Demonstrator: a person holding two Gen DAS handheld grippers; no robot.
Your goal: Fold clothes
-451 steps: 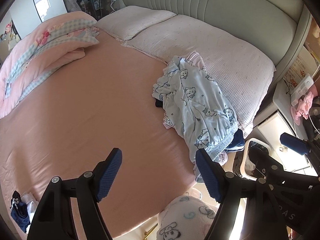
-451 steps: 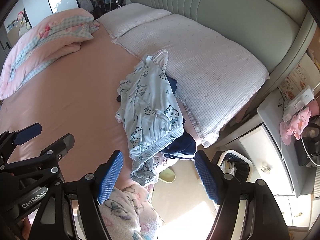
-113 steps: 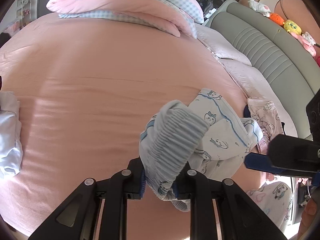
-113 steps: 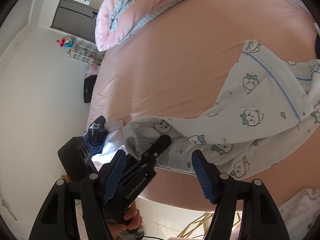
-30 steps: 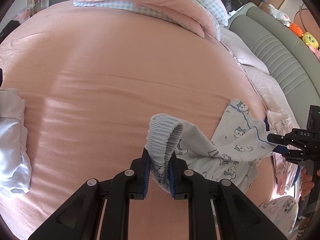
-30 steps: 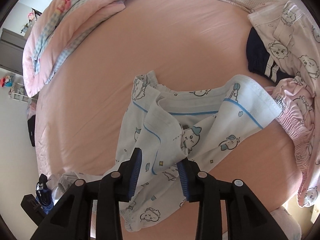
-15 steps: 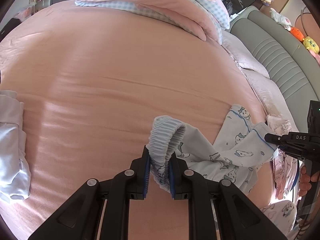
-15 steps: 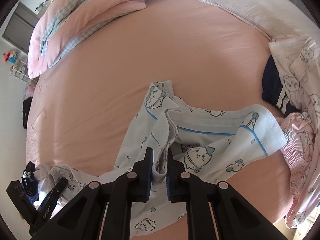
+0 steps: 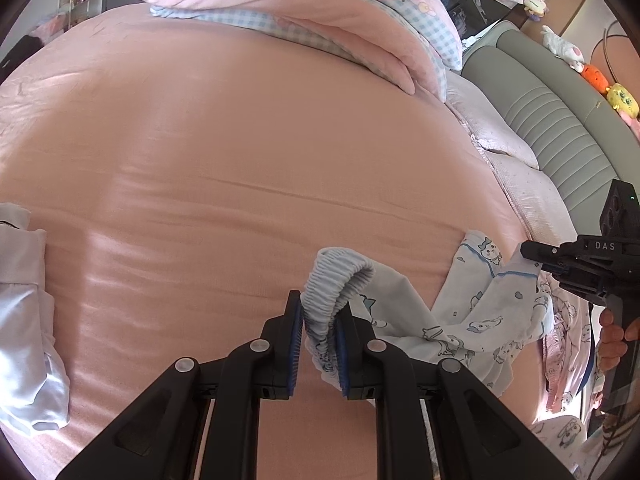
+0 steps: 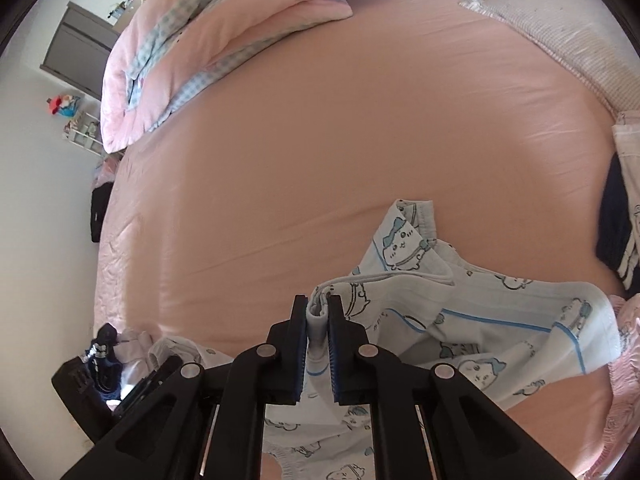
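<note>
Nearest in the left wrist view, the left gripper (image 9: 318, 344) has its two blue pads pressed together on the gathered elastic waistband (image 9: 334, 280) of the light blue pyjama trousers (image 9: 472, 320), which arches up in a ribbed loop just above the fingertips. In the right wrist view the right gripper (image 10: 318, 340) is likewise clamped — its pads pinch a fold of the same printed fabric (image 10: 480, 320), a white-blue edge standing up between them.

From both grips the trousers spread across the near edge of the pink bed sheet (image 9: 240, 160), partly lifted and bunched, with little cartoon animals and a thin blue stripe along one leg. Seen from the left, the cloth runs rightward to the other gripper's black body, where a hand (image 9: 614, 332) holds its handle.

At the left rim of the left view lies a white garment (image 9: 24, 320). At the right rim of the right view sit a dark navy garment (image 10: 612, 224) and a pink printed garment (image 10: 624, 360), just beside the trousers' leg.

Farther off, a folded pink quilt (image 9: 320, 12) with blue check trim rests on the sheet — beyond it, pale pillows (image 9: 516, 144) and a grey padded headboard (image 9: 560, 120) topped with plush toys (image 9: 600, 80).
</note>
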